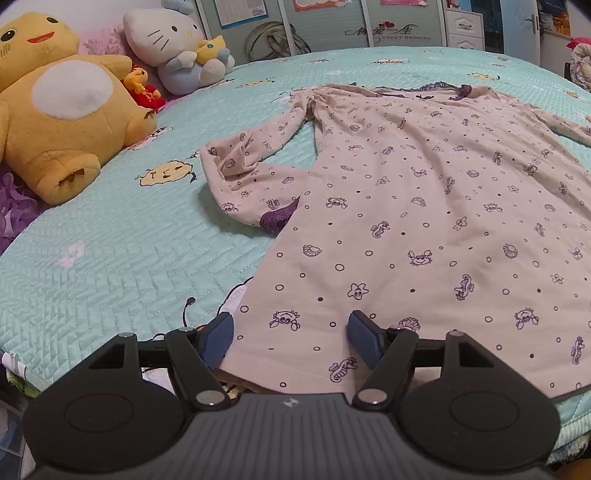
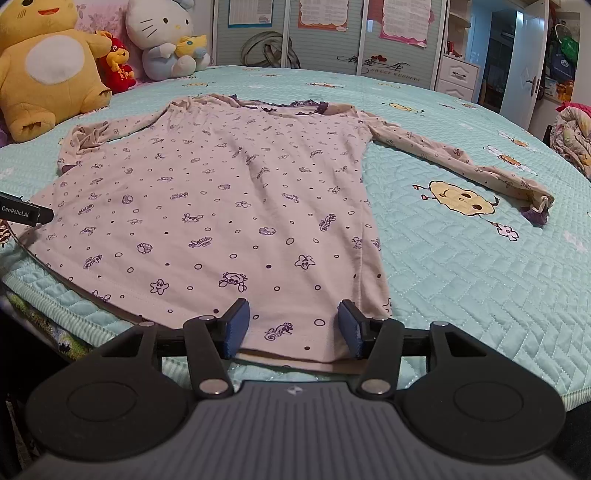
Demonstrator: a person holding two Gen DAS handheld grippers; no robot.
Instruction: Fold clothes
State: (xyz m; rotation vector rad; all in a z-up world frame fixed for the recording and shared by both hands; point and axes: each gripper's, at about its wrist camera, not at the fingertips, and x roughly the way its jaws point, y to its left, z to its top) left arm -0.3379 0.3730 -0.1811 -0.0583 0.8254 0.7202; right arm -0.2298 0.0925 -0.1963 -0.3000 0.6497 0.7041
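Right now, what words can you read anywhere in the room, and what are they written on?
"SWEET WEDDING" under a line of Chinese script: on the wardrobe door.
"GenRobot.AI": on the left gripper, seen at the edge of the right wrist view.
Posters on the wardrobe: print too small to read.
Shirt and bedspread: cartoon pictures only, no words.

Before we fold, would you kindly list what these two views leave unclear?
- Left wrist view: the shirt's right sleeve runs off the frame's right edge.
- Right wrist view: the left sleeve's cuff is hidden, bunched behind the shirt body.
- Both views: the hem's underside is hidden by the fabric.
- Wall posters' text is too small.
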